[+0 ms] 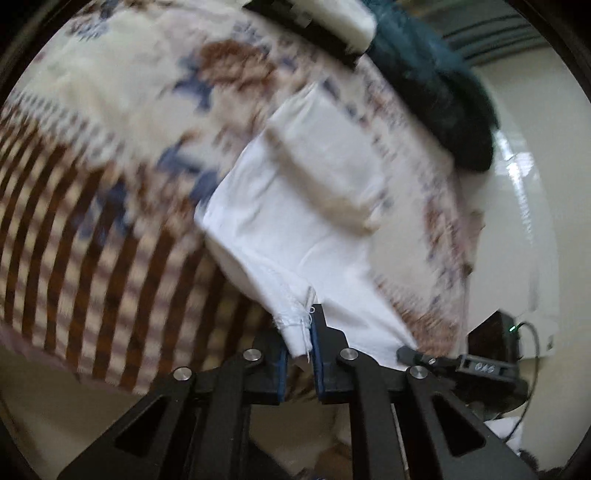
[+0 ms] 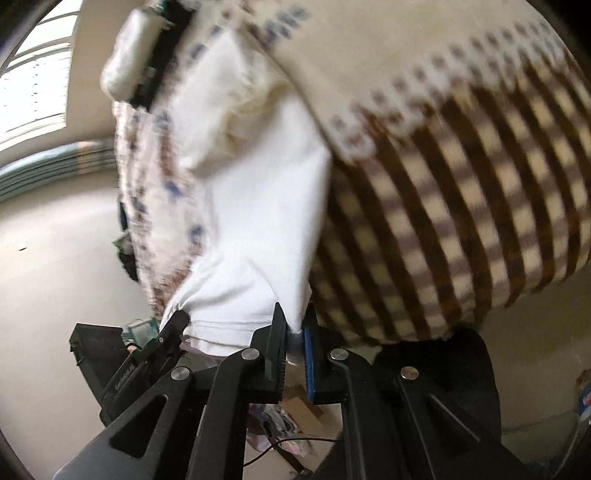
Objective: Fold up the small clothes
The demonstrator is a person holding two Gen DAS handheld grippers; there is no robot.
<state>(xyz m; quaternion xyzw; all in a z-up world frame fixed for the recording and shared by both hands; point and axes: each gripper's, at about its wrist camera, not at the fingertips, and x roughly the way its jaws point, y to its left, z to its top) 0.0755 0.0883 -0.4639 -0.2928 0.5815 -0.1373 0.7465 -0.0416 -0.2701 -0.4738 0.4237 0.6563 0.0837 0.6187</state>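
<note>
A small white garment (image 1: 295, 206) lies stretched over a patterned blanket (image 1: 110, 147). My left gripper (image 1: 299, 332) is shut on its stitched hem corner. My right gripper (image 2: 295, 332) is shut on the other hem corner of the same white garment (image 2: 255, 221). The left gripper's tip (image 2: 173, 321) shows in the right wrist view, pinching the hem to the left of mine. The right gripper's tip (image 1: 410, 354) shows in the left wrist view at the hem's right. The far end of the garment is bunched into a cream fold (image 1: 332, 195).
The blanket (image 2: 443, 184) has brown checks and blue-brown flowers. A dark teal cloth (image 1: 436, 92) lies at its far edge beside a white and black object (image 1: 332, 22). Pale floor (image 2: 55, 258) and a black box (image 1: 495, 336) lie beyond. A bright window (image 2: 33, 74) is at the left.
</note>
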